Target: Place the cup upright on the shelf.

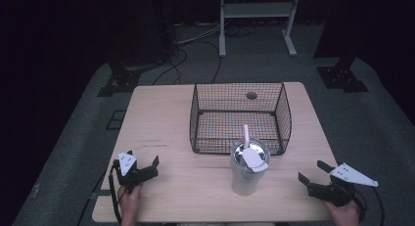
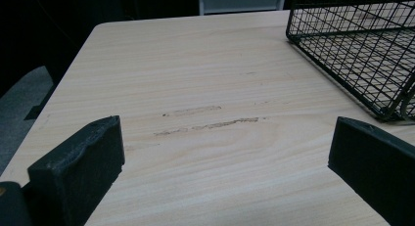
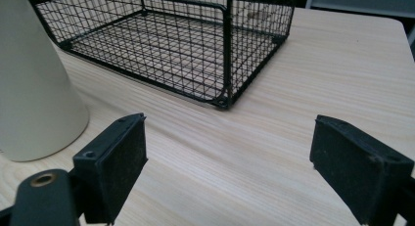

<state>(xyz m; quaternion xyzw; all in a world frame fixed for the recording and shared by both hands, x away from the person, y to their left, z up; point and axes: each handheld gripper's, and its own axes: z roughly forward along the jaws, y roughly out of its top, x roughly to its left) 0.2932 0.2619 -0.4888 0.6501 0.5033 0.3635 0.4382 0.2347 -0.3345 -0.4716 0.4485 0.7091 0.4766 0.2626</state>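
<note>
Tumbler (image 3: 34, 84) top and basket (image 2: 357, 50) far side beyond picture edges

— What do the grippers look like?
— The left gripper (image 1: 143, 163) is black, with a grey three-cornered plate on top. A black cable hangs from it.
— And the other one?
— The right gripper (image 1: 313, 171) is black too, with a longer grey plate that has small dots. Its flat jaws are thick and dark, with a round brass hole.
</note>
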